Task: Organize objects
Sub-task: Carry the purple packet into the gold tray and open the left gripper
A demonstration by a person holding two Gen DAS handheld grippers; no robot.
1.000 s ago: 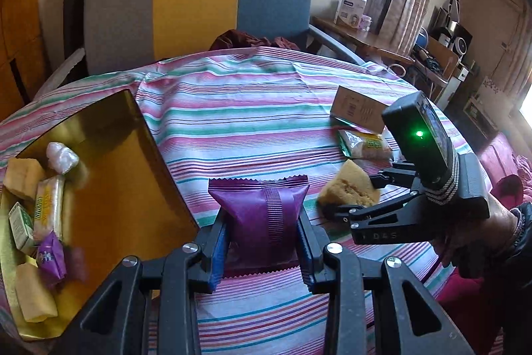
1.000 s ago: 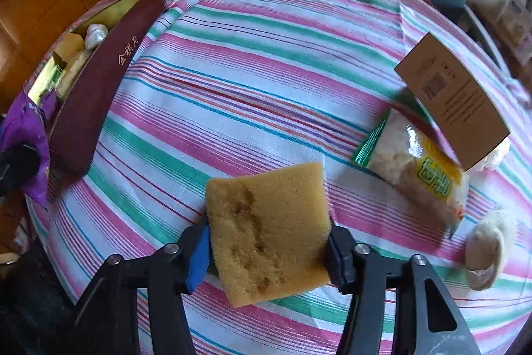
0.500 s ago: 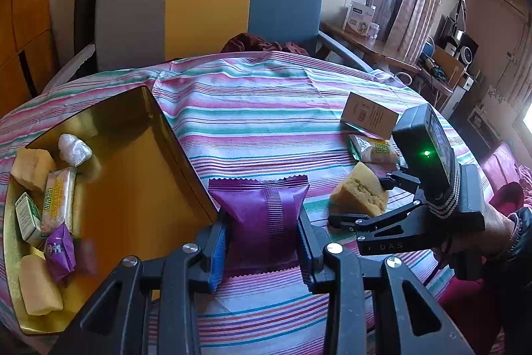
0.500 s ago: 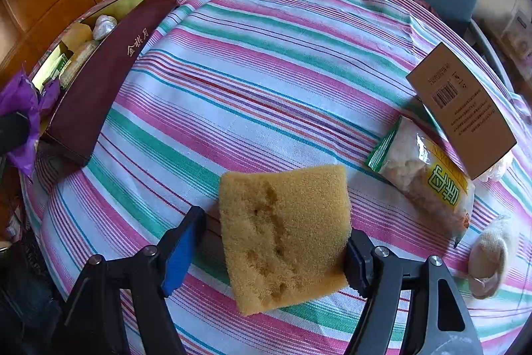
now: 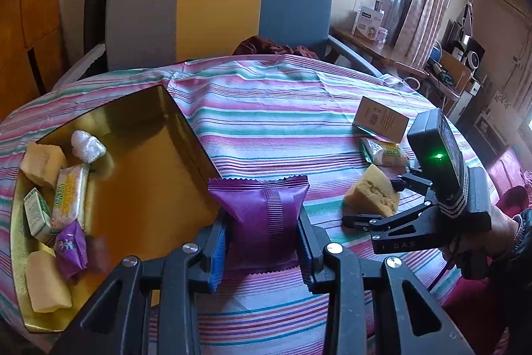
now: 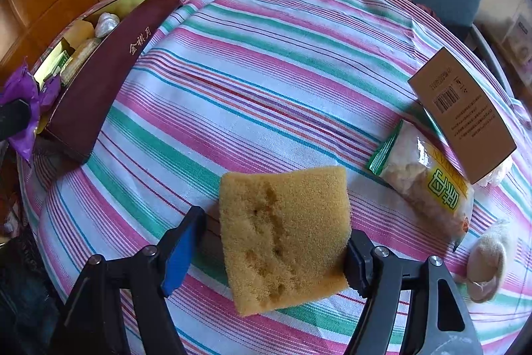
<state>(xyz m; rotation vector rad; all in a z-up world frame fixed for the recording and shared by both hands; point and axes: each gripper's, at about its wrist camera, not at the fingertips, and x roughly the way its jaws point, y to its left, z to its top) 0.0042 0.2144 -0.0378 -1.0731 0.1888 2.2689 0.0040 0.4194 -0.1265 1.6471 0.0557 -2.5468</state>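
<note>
We count six snacks in the box at left, one purple packet clamped in our left jaws, one sponge between open right jaws.

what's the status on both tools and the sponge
Left tool shut on purple foil snack packet, beside gold-lined box. Right tool open around yellow sponge block, left pad clear. Nothing blocking the box.

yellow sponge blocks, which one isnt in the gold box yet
The yellow sponge block between the right gripper's open jaws, lying on the striped tablecloth. The other two lie inside the gold box.
</note>
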